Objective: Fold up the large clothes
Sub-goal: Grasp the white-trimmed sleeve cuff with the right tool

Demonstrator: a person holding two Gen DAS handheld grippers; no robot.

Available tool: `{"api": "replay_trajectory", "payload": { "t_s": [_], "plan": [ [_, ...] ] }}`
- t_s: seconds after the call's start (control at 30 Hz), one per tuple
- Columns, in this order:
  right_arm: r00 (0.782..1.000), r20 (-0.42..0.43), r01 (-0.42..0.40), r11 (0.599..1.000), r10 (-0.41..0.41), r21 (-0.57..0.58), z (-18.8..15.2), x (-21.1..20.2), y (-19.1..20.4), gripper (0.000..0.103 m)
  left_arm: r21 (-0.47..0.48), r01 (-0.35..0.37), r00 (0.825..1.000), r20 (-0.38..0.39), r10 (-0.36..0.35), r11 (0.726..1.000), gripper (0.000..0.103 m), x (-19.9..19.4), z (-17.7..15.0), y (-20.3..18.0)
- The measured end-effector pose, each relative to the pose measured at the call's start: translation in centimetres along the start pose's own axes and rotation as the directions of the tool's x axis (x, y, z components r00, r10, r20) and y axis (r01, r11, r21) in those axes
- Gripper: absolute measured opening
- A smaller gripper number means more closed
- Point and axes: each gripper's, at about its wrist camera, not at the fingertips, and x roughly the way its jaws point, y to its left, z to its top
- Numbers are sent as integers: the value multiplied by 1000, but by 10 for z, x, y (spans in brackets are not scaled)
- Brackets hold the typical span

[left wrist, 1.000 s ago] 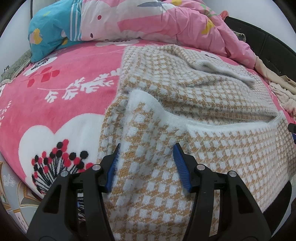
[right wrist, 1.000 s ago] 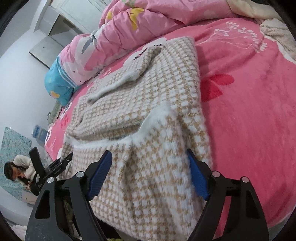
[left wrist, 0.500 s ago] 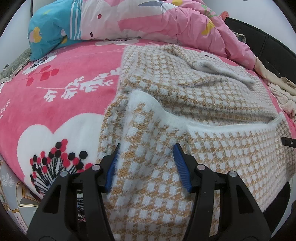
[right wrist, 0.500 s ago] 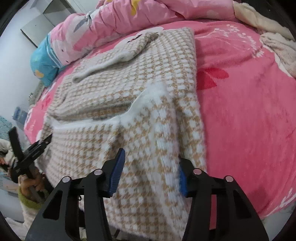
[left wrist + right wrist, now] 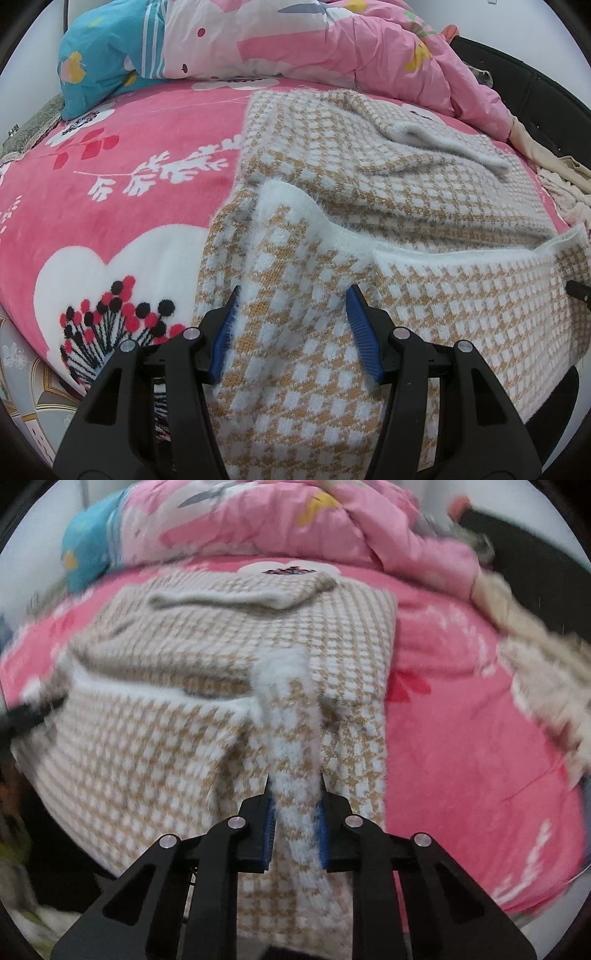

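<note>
Straddling the near edge of the checked sweater [image 5: 369,206] on the bed [image 5: 110,206], the left gripper [image 5: 293,325] stands half open, pinching nothing. The right gripper [image 5: 295,812] has just been closing, fingers pinching a raised sweater ridge running straight away from them.

A bed covered by a plush pink blanket [image 5: 147,206] printed with white hearts, white sprigs and red-and-black dotted flowers carries a fuzzy tan-and-white checked knit garment [image 5: 424,192] spread across its middle, the near hem folded up to show a white edge. A crumpled pink cartoon-print quilt [image 5: 332,40] lies heaped along the far side beside a blue patterned pillow [image 5: 96,62], and pale cream clothes [image 5: 535,686] sit bunched at the right edge.
</note>
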Motion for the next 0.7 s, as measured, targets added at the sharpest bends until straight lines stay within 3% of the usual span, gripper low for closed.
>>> {"api": "replay_trajectory", "payload": {
  "t_s": [0.17, 0.37, 0.7],
  "plan": [
    [1000, -14, 21, 999, -22, -32, -1, 6, 4, 19, 0, -1, 1000, 0, 1, 1000, 54, 0, 0, 1],
    [1000, -16, -18, 999, 18, 28, -1, 13, -6, 20, 5, 1, 1000, -3, -1, 1000, 54, 0, 0, 2],
    [998, 28, -56, 998, 55, 28, -13, 2, 2, 21, 1, -1, 1000, -11, 1, 1000, 55, 2, 3, 2]
  ]
}}
